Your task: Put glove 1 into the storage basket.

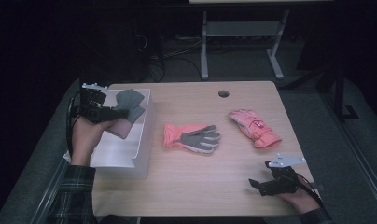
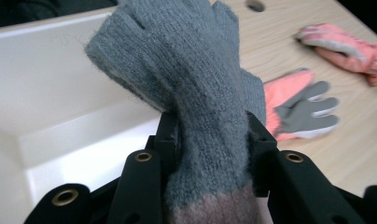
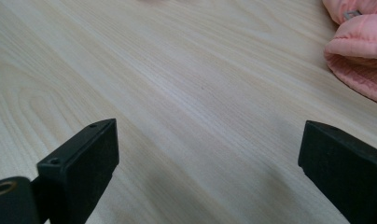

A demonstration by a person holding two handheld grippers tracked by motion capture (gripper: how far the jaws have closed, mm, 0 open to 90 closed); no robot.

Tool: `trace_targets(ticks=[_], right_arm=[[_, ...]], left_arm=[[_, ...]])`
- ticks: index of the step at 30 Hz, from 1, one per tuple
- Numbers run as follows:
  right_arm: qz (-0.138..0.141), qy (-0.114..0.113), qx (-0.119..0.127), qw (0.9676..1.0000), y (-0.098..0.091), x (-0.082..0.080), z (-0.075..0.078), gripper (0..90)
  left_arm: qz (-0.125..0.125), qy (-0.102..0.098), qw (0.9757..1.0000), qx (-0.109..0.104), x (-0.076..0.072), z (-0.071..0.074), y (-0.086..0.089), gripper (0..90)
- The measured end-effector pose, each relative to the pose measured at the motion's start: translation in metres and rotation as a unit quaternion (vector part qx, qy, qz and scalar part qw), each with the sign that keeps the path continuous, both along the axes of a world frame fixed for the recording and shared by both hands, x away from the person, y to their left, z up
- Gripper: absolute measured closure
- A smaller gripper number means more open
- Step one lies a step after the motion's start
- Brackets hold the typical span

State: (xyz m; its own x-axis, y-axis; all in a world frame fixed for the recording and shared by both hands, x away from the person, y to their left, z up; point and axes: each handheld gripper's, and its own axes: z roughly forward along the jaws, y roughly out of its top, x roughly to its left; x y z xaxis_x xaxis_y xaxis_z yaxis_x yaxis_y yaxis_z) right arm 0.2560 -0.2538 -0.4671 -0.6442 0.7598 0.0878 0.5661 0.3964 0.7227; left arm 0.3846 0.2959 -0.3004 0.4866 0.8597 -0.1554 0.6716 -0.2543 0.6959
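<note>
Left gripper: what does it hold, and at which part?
The left gripper holds the grey knit glove near its cuff, glove fingers pointing up, over the white box.

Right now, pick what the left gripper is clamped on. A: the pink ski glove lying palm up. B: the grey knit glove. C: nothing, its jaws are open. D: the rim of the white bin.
B: in the left gripper view the left gripper has its jaws closed on the grey knit glove, held above the white bin.

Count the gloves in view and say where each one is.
3. A grey knit glove is held in the left claw over the white bin; a pink-and-grey glove lies mid-table; a pink glove lies right. The bin may hide more.
</note>
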Motion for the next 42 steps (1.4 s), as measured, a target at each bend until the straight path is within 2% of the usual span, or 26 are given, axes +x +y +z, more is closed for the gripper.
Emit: trace_targets(ticks=[4, 10, 14, 16, 20, 23, 26, 27, 29, 32, 34, 36, 39, 40, 42], right_arm=[[0.0, 0.0, 0.0, 1.0, 0.0, 0.001, -0.001, 4.8], [0.0, -0.001, 0.001, 1.0, 0.0, 0.001, -0.001, 4.8], [0.001, -0.001, 0.001, 1.0, 0.001, 0.001, -0.001, 4.7], [0.001, -0.001, 0.001, 1.0, 0.001, 0.001, 0.0, 4.7], [0.002, -0.001, 0.003, 1.0, 0.001, 0.001, -0.001, 4.7], [0.002, -0.002, 0.002, 1.0, 0.0, 0.001, 0.0, 4.8], [0.003, -0.003, 0.003, 1.0, 0.001, 0.0, 0.0, 4.7], [0.003, -0.003, 0.003, 1.0, 0.001, 0.0, 0.0, 4.7], [0.002, -0.003, 0.003, 1.0, 0.001, 0.0, 0.0, 4.8], [0.001, 0.0, 0.002, 1.0, 0.001, 0.0, 0.0, 4.8], [0.002, -0.002, 0.002, 1.0, 0.0, 0.001, -0.001, 4.8], [0.001, -0.002, 0.002, 1.0, 0.0, 0.001, 0.0, 4.8], [0.002, 0.0, 0.003, 1.0, 0.001, 0.0, 0.0, 4.7], [0.002, -0.001, 0.003, 1.0, 0.001, 0.0, 0.0, 4.7], [0.002, -0.002, 0.002, 1.0, 0.001, 0.0, 0.0, 4.8]], left_arm=[[0.018, 0.008, 0.9998, -0.001, 0.005, -0.014, 0.012, 64.9], [0.049, 0.023, 0.9982, 0.025, 0.012, -0.034, 0.025, 64.8], [0.059, 0.032, 0.9973, 0.03, 0.015, -0.047, 0.028, 64.7], [0.063, 0.034, 0.9966, 0.041, 0.016, -0.053, 0.029, 64.7], [0.075, 0.047, 0.9949, 0.049, 0.02, -0.066, 0.031, 64.6], [0.086, 0.058, 0.9927, 0.063, 0.023, -0.075, 0.031, 64.4], [0.085, 0.074, 0.9916, 0.065, 0.026, -0.088, 0.031, 64.1], [0.081, 0.08, 0.9909, 0.073, 0.028, -0.092, 0.031, 64.1], [0.086, 0.09, 0.9887, 0.083, 0.029, -0.1, 0.032, 64.1], [0.094, 0.097, 0.9873, 0.083, 0.03, -0.107, 0.036, 64.0], [0.092, 0.1, 0.9858, 0.098, 0.031, -0.111, 0.034, 63.8], [0.092, 0.105, 0.9847, 0.105, 0.031, -0.113, 0.034, 63.1], [0.095, 0.118, 0.9833, 0.102, 0.032, -0.119, 0.034, 61.3], [0.093, 0.113, 0.9833, 0.108, 0.032, -0.119, 0.034, 60.0], [0.096, 0.118, 0.9828, 0.105, 0.032, -0.119, 0.034, 55.9]])
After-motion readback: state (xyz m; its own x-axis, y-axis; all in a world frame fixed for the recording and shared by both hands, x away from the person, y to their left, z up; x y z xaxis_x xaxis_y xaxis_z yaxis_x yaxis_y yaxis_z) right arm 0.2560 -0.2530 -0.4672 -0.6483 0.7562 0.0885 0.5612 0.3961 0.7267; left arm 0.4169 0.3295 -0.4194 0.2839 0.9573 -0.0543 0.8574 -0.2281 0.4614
